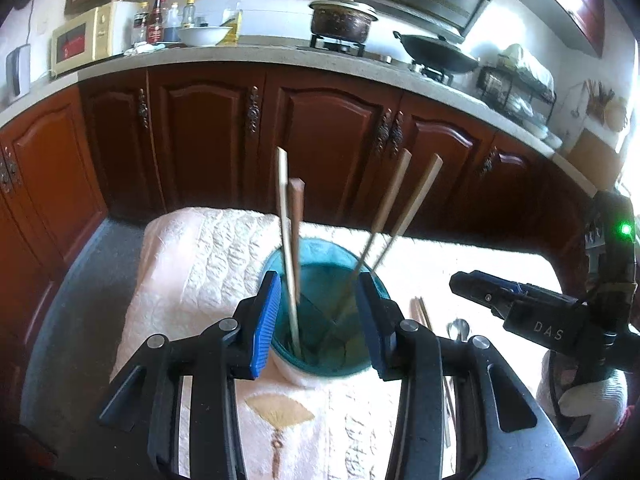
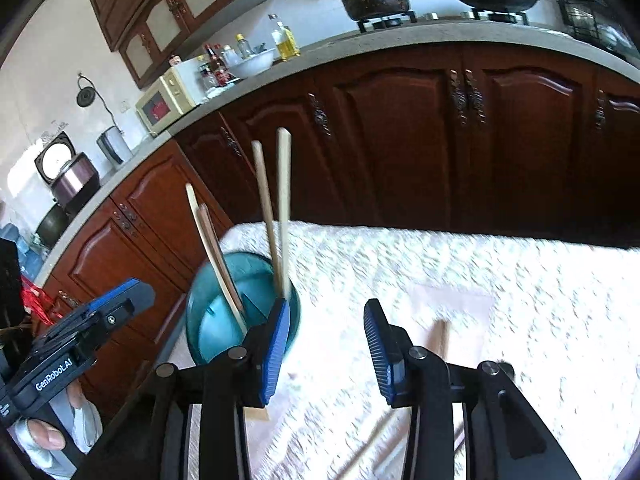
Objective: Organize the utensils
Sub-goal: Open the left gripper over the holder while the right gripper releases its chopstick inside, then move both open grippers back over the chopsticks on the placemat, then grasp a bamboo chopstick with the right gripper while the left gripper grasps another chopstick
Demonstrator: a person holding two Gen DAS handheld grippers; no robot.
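A teal cup [image 1: 332,280] stands on a white quilted cloth [image 1: 192,264] and holds several wooden chopsticks [image 1: 286,216] that lean against its rim. My left gripper [image 1: 320,316] is open, with its blue pads on either side of the cup; I cannot tell if they touch it. In the right wrist view the cup [image 2: 224,312] with chopsticks [image 2: 280,208] is at the left. My right gripper [image 2: 328,348] is open and empty, just right of the cup above the cloth [image 2: 480,272]. It also shows at the right of the left wrist view [image 1: 460,280]. More chopsticks [image 1: 420,312] and a metal spoon [image 1: 459,328] lie on the cloth right of the cup.
Dark wooden cabinets [image 1: 320,128] run behind the table under a counter with a microwave [image 1: 80,40], bottles, a bowl, a pot [image 1: 342,20] and a wok [image 1: 440,54]. The floor [image 1: 80,280] lies left of the table.
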